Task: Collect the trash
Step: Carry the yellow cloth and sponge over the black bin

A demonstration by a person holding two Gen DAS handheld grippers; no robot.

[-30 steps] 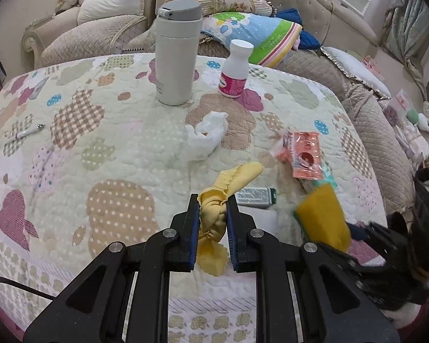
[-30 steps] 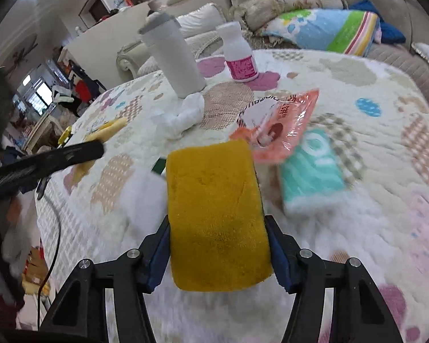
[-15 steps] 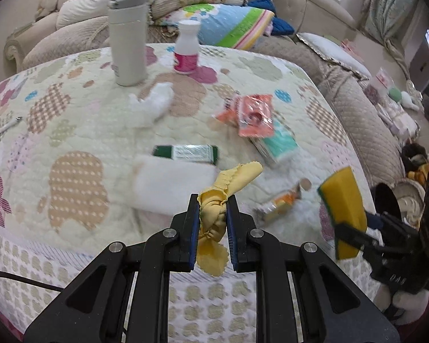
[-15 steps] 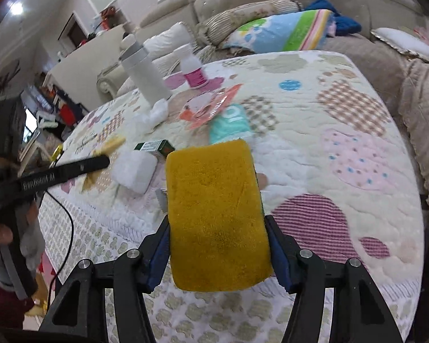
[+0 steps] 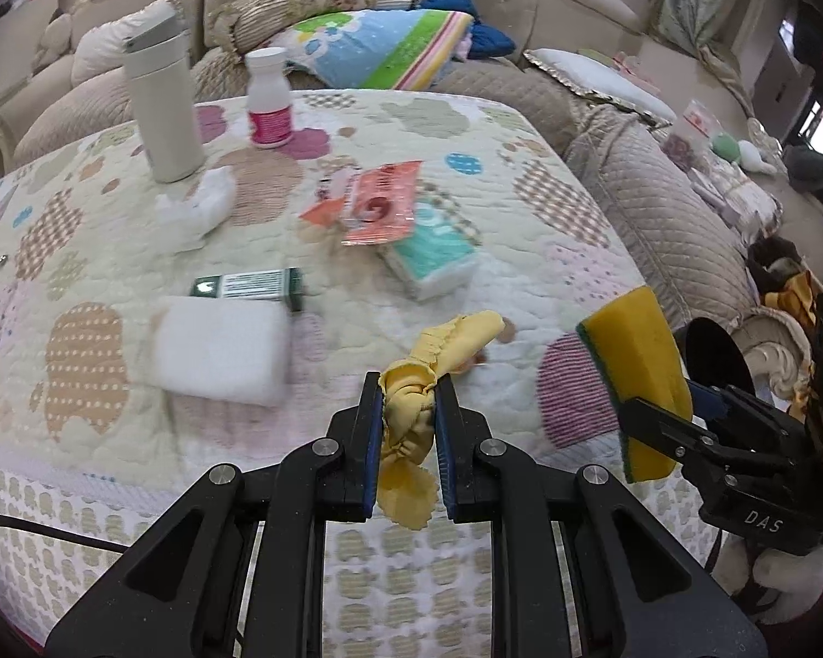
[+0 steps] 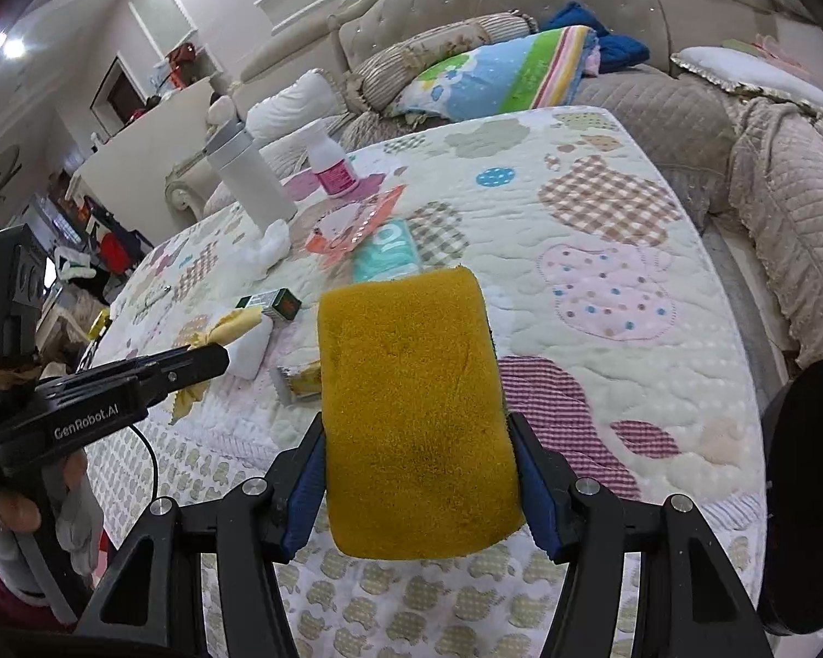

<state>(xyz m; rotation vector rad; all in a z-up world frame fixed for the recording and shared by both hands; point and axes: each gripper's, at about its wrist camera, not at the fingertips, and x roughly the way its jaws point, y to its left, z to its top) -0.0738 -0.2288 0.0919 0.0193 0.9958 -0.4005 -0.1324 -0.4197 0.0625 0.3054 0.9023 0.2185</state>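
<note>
Quilted bed w/ trash: soft yellow cloth was pinched tight by left gripper; squashy sponge was squeezed at its sides by right gripper.

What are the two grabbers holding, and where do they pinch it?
The left gripper pinches a yellow knotted cloth at its knot. The right gripper squeezes a yellow sponge by its long side edges.

Litter crowds the quilt centre; its right side lies bare.
</note>
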